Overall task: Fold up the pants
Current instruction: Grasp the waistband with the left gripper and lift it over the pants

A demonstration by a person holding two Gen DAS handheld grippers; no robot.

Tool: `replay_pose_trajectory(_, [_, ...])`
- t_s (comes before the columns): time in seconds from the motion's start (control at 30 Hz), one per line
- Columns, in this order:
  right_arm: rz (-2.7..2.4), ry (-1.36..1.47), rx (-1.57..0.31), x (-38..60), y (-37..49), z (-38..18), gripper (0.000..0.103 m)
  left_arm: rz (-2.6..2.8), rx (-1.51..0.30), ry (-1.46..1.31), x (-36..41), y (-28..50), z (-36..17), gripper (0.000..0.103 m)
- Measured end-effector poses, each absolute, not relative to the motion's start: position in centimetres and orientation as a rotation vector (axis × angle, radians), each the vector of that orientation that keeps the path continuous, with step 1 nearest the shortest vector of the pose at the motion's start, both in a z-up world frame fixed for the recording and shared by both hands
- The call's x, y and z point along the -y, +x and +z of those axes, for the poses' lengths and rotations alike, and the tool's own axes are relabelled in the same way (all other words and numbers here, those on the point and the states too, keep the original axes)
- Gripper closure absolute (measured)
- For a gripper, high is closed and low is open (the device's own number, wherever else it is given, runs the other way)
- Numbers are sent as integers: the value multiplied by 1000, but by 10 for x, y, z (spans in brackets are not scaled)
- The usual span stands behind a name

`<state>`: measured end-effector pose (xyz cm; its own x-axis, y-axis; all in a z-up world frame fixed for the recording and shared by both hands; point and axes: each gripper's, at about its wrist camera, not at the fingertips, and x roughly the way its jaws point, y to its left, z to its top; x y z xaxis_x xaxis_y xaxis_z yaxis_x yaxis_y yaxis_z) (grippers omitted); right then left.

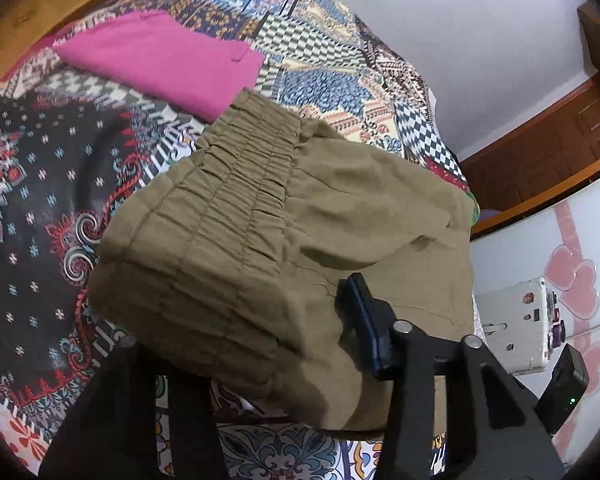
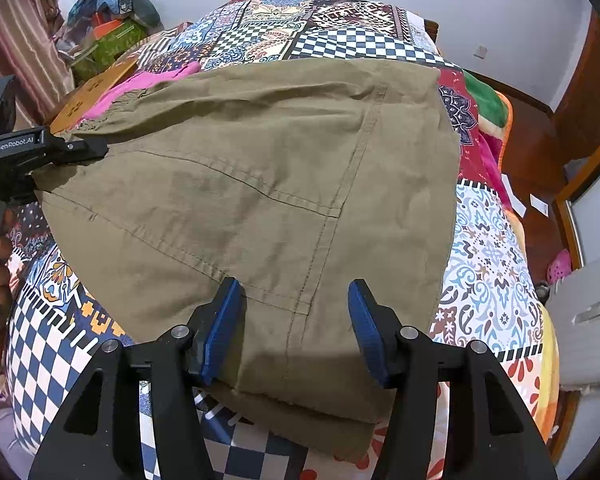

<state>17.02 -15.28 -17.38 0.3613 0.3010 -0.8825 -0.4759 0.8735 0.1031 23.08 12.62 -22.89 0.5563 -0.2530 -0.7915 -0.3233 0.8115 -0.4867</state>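
Pants point(image 2: 260, 184) of olive-khaki woven cloth lie folded into a thick stack across the patchwork bedspread point(image 2: 488, 264), filling the middle of both views.

At the far left of the right wrist view, the left gripper point(image 2: 96, 148) reaches in at the waistband end. In its own view one blue pad point(image 1: 364, 320) rests on the cloth at lower centre while the other finger is buried under the stack, so the jaws seem to pinch the layers, though the closure itself is hidden.

Upper left of that view, a pink folded garment point(image 1: 160, 60) lies just beyond the gathered elastic waistband point(image 1: 236, 184).

Lower centre of the right wrist view, the right gripper point(image 2: 296, 332) has its jaws spread, the blue pads straddling the near edge of the stack without closing on it.

The cloth looks light, soft and limp, with several layers that could slide apart; a grip probably has to take every layer at a corner or seam. The stiffer waistband likely offers the surest hold.
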Motion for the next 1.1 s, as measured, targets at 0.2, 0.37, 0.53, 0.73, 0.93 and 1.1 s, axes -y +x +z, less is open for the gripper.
replay_pose_trajectory(0.2, [500, -185, -1092, 154, 170, -174, 51, 54, -960, -584, -121, 229, -214, 73])
replay_pose_trajectory(0.37, [496, -200, -1093, 154, 169, -172, 51, 68, -919, -463, -106, 219, -196, 76])
replay_pose_trajectory(0.53, [505, -227, -1094, 151, 168, -169, 51, 77, -893, -396, -100, 197, -182, 78])
replay_pose_trajectory(0.73, [549, -264, -1097, 140, 165, -158, 51, 116, -878, -371, -104, 162, -172, 78])
replay_pose_trajectory(0.93, [638, -249, -1050, 109, 165, -128, 51, 158, -846, -373, -114, 133, -165, 78])
replay_pose_trajectory(1.1, [748, -296, -975, 44, 160, -107, 51, 171, -843, -364, -114, 120, -169, 78])
